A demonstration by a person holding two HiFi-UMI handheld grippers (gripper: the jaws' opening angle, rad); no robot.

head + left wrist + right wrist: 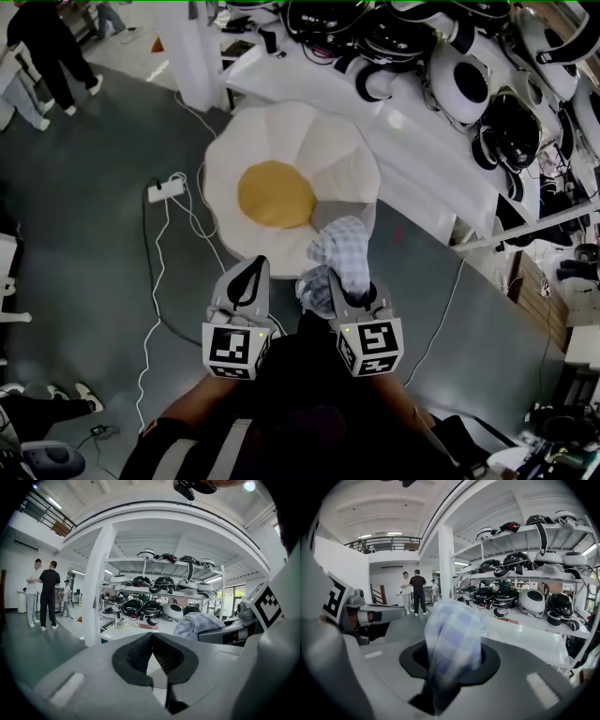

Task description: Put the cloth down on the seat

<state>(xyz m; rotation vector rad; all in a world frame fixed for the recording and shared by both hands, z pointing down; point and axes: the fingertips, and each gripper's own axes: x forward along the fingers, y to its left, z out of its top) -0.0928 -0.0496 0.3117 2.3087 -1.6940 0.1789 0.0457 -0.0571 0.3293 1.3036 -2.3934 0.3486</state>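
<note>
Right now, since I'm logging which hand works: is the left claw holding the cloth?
No, the left claw is shut on nothing; the checked cloth is pinched in the right claw.

My left gripper (249, 274) and right gripper (330, 284) are pale grey shells with black ribbed pads (138, 655). Each carries a white cube (234, 349) printed with black squares. My dark sleeve (173, 450) bears pale stripes.

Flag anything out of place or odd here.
Nothing is damaged or spilled. A power strip lies loose on the floor left of the seat. The cloth sits bunched in the right gripper.
</note>
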